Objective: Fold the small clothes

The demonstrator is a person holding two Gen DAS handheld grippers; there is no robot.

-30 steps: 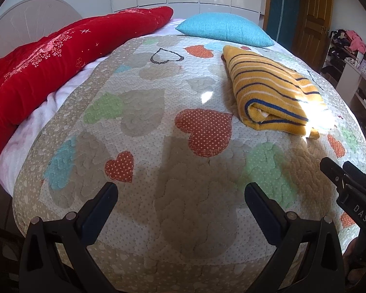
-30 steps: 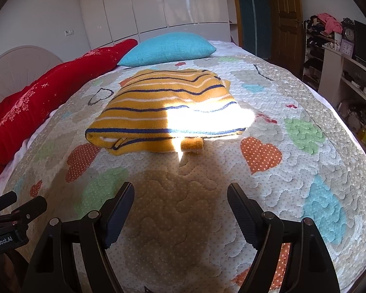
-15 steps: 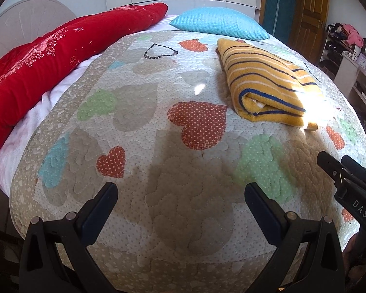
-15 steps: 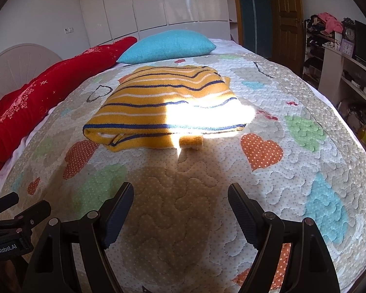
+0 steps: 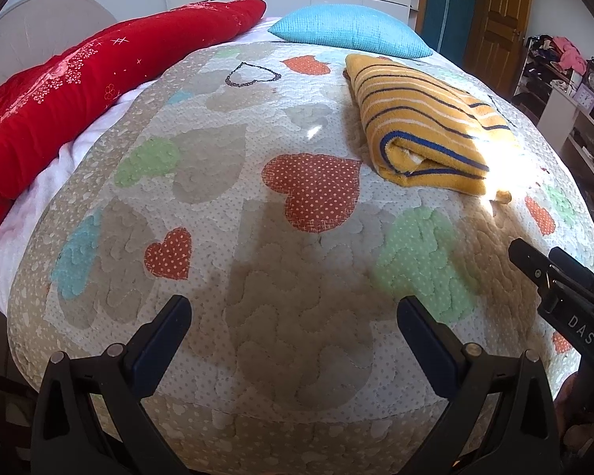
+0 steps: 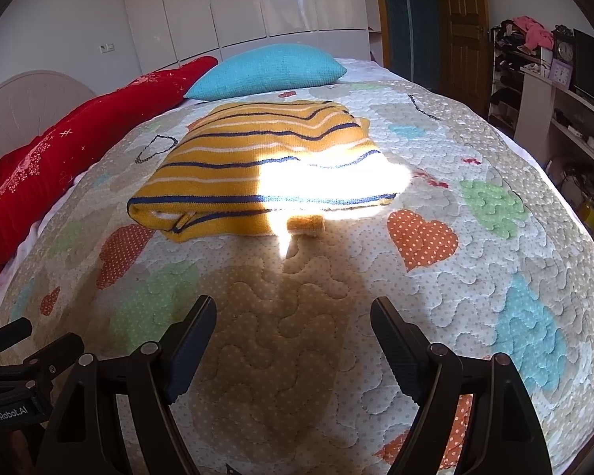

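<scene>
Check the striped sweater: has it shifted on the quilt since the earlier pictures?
No. The sweater lies by the same orange heart, just below the blue pillow, as before.

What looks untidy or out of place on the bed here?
Only one detail: a small yellow tab pokes out from under the near edge of the folded striped sweater, onto the quilt. Otherwise the fold looks neat and nothing else stands out.
</scene>
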